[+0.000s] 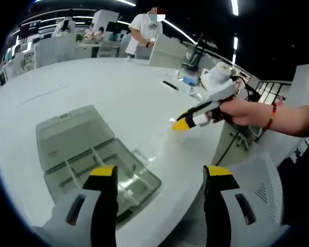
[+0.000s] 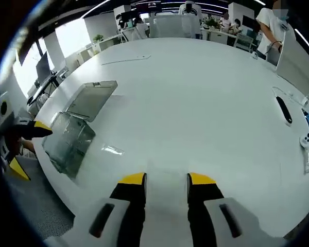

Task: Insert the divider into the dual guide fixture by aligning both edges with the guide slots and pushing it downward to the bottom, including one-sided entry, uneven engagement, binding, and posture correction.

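Translucent plastic fixture box (image 1: pixel 100 164) is sitting lid-open on the white table (image 1: pixel 118 98), just beyond the left gripper (image 1: pixel 159 177), whose jaws are standing spread and empty. Left gripper view is catching internal partitions (image 1: pixel 92 154) and, at 3 o'clock, the right gripper in a hand (image 1: pixel 247 110). Right gripper view is placing the box (image 2: pixel 72 134) at 9 o'clock; right gripper (image 2: pixel 166 181) jaws are parted, holding nothing. A clear divider (image 2: pixel 112 150) is lying flat beside the box.

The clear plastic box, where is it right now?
The clear plastic box sits open at the table edge, just ahead of the left gripper; the right gripper view has it at far left.
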